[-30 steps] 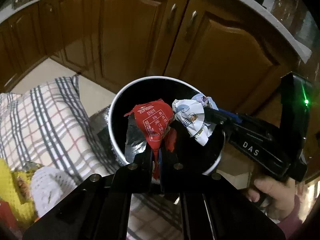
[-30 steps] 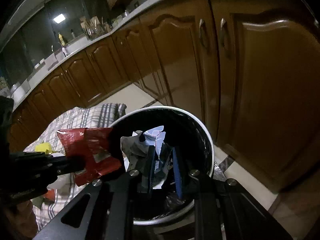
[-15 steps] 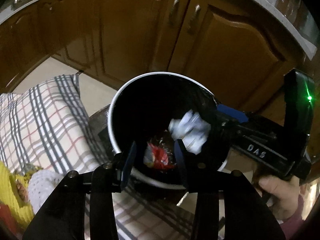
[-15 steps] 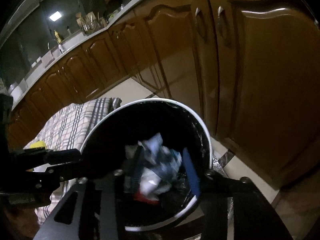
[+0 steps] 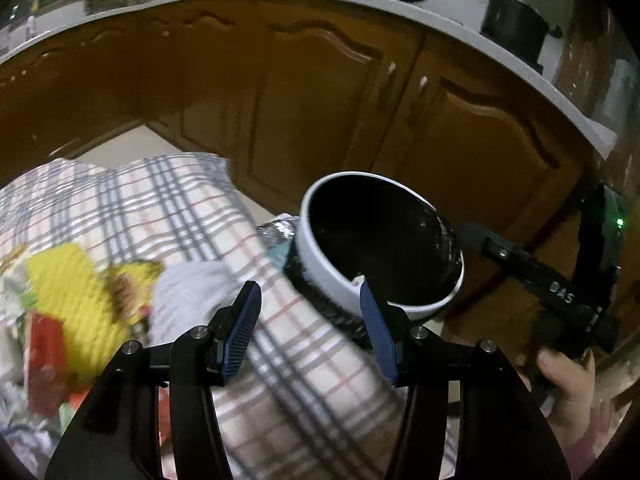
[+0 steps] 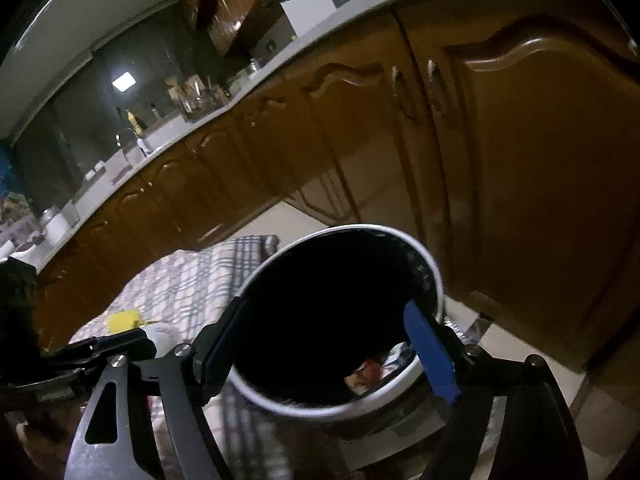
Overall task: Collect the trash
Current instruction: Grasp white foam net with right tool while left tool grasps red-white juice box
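Note:
A round trash bin with a white rim (image 5: 320, 280) and black liner stands on the floor by the cabinets. In the right wrist view its rim (image 6: 434, 276) fills the middle, and a red wrapper (image 6: 370, 370) with other scraps lies at the bottom. My left gripper (image 5: 310, 332) is open and empty, above the checked cloth just left of the bin. My right gripper (image 6: 332, 344) is open and empty over the bin's mouth; it also shows in the left wrist view (image 5: 532, 272) at the bin's right.
A checked cloth (image 5: 168, 208) lies on the floor left of the bin, with a yellow knitted item (image 5: 76, 292), a white item (image 5: 188, 292) and red and mixed scraps (image 5: 44, 356) on it. Brown cabinet doors (image 5: 328, 92) stand close behind. Crumpled foil (image 5: 276, 228) sits at the bin's base.
Both grippers opened and dropped the red wrapper and the white crumpled paper into the bin. Both have since lifted and pulled back; the left has swung left over the cloth.

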`<state>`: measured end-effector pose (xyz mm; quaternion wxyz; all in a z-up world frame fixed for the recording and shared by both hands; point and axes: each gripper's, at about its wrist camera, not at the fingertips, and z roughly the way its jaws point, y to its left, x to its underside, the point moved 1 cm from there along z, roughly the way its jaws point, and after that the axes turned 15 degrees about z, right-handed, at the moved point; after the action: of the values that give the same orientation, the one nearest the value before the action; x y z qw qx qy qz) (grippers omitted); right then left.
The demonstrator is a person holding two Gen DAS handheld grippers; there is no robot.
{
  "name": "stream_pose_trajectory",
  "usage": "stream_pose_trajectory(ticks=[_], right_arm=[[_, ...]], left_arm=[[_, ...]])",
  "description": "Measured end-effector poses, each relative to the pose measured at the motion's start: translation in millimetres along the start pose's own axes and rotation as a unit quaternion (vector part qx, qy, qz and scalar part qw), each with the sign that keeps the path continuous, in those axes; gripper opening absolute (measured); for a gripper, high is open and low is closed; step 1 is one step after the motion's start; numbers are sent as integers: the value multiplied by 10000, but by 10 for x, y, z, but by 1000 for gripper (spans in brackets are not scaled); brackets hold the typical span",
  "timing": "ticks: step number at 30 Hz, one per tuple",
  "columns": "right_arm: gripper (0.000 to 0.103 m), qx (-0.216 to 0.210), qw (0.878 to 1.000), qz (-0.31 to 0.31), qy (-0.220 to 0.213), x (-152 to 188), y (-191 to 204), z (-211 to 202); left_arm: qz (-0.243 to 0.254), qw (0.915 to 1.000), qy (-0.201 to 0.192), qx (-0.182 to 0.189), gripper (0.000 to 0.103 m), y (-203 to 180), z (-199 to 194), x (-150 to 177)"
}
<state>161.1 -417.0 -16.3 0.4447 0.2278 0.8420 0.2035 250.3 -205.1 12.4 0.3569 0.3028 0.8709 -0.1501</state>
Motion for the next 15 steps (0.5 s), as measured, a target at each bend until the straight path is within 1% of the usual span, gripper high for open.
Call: stream_pose_trajectory(ticks=[3, 5, 7, 10, 15], right_arm=[[86, -138, 9999, 14, -3, 79, 104, -79], [88, -225, 9997, -13, -3, 147, 193, -128], [90, -290, 9996, -43, 17, 214, 275, -154], [91, -403, 9991, -88, 104, 318, 390, -157], [92, -564, 9979, -134, 294, 487, 558, -94]], left_arm=[[-116, 9997, -136, -164, 52, 101, -165, 124], [-176, 9994, -194, -234, 54, 166, -263, 207], [-207, 9989, -238, -338, 58, 213, -346, 293], [-268, 9981, -278, -480, 61, 297, -470, 408], [-396, 9969, -281, -624, 63, 459, -605, 523]])
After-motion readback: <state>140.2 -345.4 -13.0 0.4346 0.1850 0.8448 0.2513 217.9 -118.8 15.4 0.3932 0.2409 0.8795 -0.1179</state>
